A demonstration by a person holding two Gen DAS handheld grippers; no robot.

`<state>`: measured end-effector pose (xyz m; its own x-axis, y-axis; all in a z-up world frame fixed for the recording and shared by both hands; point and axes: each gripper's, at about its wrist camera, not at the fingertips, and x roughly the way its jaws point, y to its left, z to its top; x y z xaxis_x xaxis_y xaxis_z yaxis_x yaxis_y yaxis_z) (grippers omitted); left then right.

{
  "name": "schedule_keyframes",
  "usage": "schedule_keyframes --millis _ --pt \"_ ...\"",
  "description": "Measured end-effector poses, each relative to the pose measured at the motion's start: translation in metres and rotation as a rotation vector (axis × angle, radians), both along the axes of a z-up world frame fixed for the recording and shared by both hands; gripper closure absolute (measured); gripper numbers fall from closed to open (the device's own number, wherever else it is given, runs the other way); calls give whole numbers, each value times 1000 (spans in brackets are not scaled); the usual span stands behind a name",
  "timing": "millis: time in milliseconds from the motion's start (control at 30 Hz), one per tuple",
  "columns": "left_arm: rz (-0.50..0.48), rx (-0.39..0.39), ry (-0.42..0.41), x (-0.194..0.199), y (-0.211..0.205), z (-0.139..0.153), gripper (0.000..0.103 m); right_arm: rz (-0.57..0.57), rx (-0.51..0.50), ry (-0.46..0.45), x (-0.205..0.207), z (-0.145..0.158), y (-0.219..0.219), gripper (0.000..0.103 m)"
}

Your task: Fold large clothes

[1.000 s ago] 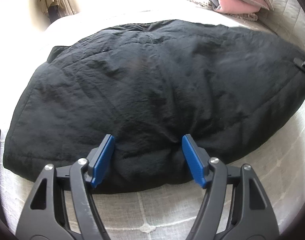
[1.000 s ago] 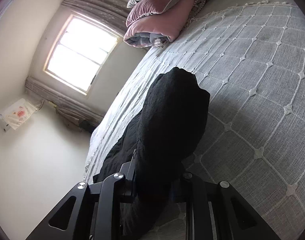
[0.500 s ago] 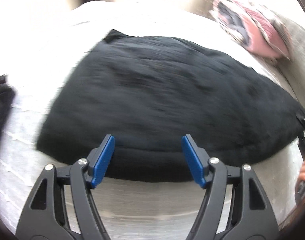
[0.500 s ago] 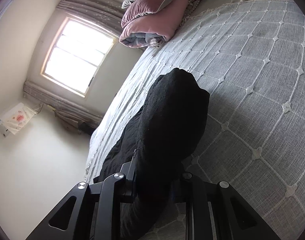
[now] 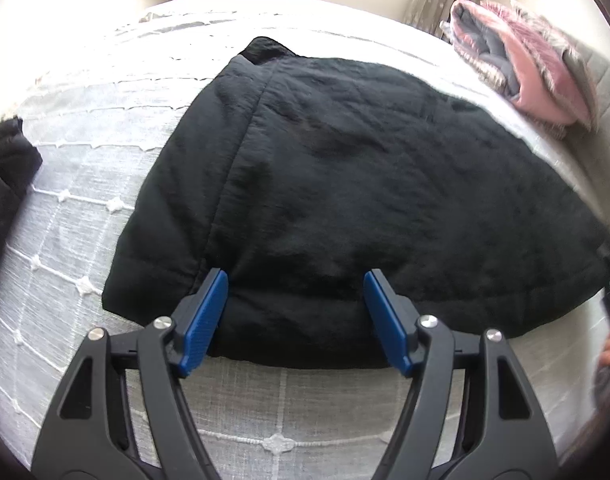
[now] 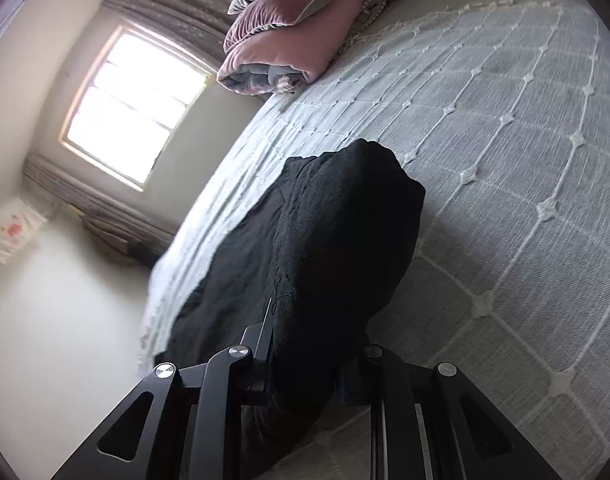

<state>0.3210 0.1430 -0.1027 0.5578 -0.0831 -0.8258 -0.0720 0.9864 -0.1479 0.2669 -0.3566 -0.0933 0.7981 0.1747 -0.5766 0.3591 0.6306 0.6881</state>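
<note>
Left wrist view: large black padded fleece-like garment (image 5: 345, 200) lies spread flat on the pale grey bedspread with raised white grid stitching (image 5: 65, 208). Left gripper (image 5: 296, 316) has its blue-padded fingers (image 5: 203, 320) wide apart, straddling the garment's near folded edge, nothing pinched; can't tell whether the pads touch the fabric.

Only this view shows the whole outline: long axis runs from the narrow end at the far left, where a small tab pokes out, to the broad end at the near right. A seam runs from the far narrow end down toward the left finger. A second dark piece of cloth (image 5: 5, 184) sits well left of the garment at the frame edge. A bit of skin shows at the right frame edge, near the garment's broad end.

Right wrist view: right gripper (image 6: 305, 364) is clamped on a thick bunched end of the garment (image 6: 345, 248), which rises as a hump between the fingers; the rest trails away flat toward the window (image 6: 133, 104). Only this view shows the window and curtains.

Folded pink and grey quilt stack (image 6: 293, 36) sits at the head of the bed beyond the garment, in both views.

No readable labels or writing on the garment.
</note>
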Motion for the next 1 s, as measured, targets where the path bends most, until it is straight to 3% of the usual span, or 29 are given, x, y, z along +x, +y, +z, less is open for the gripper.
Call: schedule_keyframes --millis 133,233,333,433,567,633,733,833,900,1000 --pt "23 -112 -1 -2 21 8 32 1 -107 10 2 7 12 83" --pt "37 -195 5 -1 31 7 33 -2 -107 13 2 6 12 83" --pt "15 -214 27 2 31 -2 33 -6 -98 31 5 1 10 83" --pt "20 -285 32 2 41 -1 33 -18 -125 64 12 0 12 83" --pt "15 -402 31 -5 63 9 34 -36 -276 78 18 26 37 84" --pt "28 -412 4 -9 76 16 34 -37 -388 47 25 56 60 84" --pt "131 -334 -38 -13 107 21 34 -25 -642 -50 34 113 123 84" --pt "202 -394 -53 -15 143 18 34 90 -961 -240 36 154 233 84" --pt "243 -446 -73 -18 162 19 34 230 -1145 -382 25 155 317 84" --pt "290 -496 -97 -22 179 19 34 472 -1328 -500 -1 115 424 84"
